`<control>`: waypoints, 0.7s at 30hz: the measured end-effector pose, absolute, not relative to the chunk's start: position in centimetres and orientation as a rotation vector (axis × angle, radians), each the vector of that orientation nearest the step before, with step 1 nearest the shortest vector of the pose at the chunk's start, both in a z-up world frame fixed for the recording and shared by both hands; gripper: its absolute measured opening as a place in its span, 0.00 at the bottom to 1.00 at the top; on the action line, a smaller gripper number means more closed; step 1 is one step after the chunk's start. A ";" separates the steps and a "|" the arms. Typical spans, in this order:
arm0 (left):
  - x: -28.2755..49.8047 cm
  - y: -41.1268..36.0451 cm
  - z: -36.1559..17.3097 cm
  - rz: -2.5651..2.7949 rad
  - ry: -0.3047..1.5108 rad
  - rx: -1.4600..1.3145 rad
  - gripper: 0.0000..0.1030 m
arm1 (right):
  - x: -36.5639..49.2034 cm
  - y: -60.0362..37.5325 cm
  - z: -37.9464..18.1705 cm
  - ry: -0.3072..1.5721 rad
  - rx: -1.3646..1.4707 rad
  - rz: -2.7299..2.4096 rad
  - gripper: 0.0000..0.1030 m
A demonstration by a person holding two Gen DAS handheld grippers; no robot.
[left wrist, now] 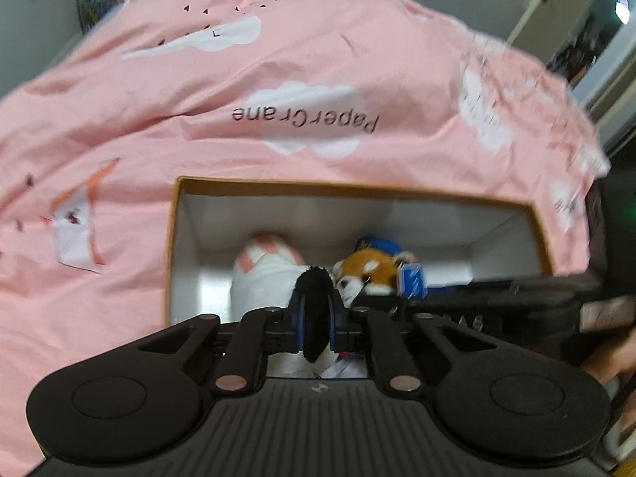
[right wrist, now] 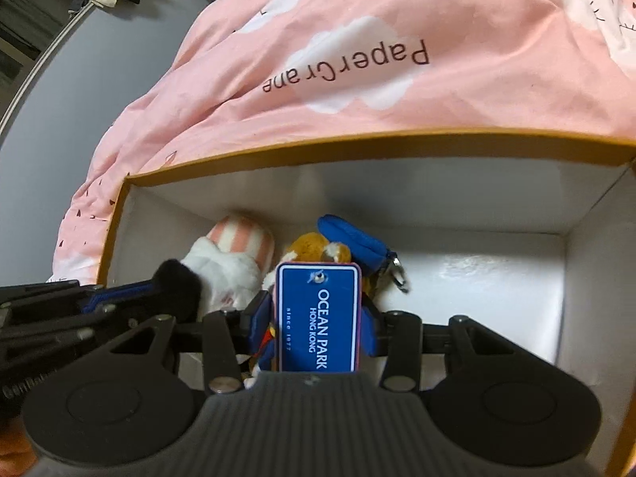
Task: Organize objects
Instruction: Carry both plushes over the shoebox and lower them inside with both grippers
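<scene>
Pink bedding (left wrist: 278,79) printed with white clouds and the words "PaperCrane" covers the bed, and an open box (left wrist: 177,238) with an orange rim and white inner walls sits on it. Both grippers reach down into this box side by side.

Inside, a white plush toy (left wrist: 264,278) with a pink-and-white striped part lies toward the left end, touching an orange-and-white plush animal (left wrist: 367,270) with a blue cap beside it. The right half of the box floor is bare.

The left gripper (left wrist: 316,320) has its jaws drawn tight on a black fuzzy part (left wrist: 314,298) that seems to belong to the white toy. The right gripper (right wrist: 314,328) stands about half closed around the lower body of the plush animal, its blue pads against the sides, with the blue "OCEAN PARK HONG KONG" tag (right wrist: 318,318) lying over the grip. The right wrist view shows the left gripper (right wrist: 119,294) just beside it, black fluff at its tip.

Whether the toys are being set down or taken out I cannot tell; both are at the box floor and gripped. If placing, the next move calls for opening both jaws cleanly and lifting straight up so fur and tag do not snag. If removing, it calls for a steady lift clear of the rim without the two toys dragging on each other
</scene>
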State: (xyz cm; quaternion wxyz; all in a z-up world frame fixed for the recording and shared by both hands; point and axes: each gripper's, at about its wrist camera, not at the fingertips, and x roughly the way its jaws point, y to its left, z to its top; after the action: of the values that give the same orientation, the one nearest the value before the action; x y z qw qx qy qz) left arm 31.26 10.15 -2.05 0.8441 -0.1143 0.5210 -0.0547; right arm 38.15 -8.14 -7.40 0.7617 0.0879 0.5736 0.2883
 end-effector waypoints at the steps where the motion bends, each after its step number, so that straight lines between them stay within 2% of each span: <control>1: 31.3 10.4 -2.2 -0.131 1.094 -0.271 0.10 | 38.1 -8.2 -7.3 1.251 0.185 0.625 0.46; 5: 31.3 11.4 -2.7 -0.133 1.094 -0.285 0.09 | 37.8 -8.1 -6.8 1.230 0.135 0.592 0.46; 10: 30.1 10.2 -1.7 -0.059 1.084 0.025 0.11 | 37.7 -7.2 -7.3 1.241 0.145 0.629 0.46; 12: 29.7 9.3 -1.8 -0.024 1.099 0.171 0.14 | 37.7 -6.5 -7.1 1.240 0.145 0.655 0.46; 16: 29.5 8.7 -2.2 -0.016 1.108 0.276 0.17 | 37.4 -5.1 -6.6 1.201 0.092 0.657 0.46; 20: 29.5 8.1 -2.7 -0.025 1.103 0.369 0.16 | 38.0 -4.9 -7.5 1.214 0.130 0.652 0.50; 21: 29.4 7.8 -2.9 -0.024 1.099 0.398 0.16 | 38.1 -5.1 -7.5 1.203 0.124 0.639 0.54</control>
State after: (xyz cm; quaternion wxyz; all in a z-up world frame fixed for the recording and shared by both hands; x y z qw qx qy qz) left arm 29.39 7.76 -2.88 0.8339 0.1876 0.5189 -0.0113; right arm 38.06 -5.08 -7.52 0.7751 0.0573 0.5557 0.2952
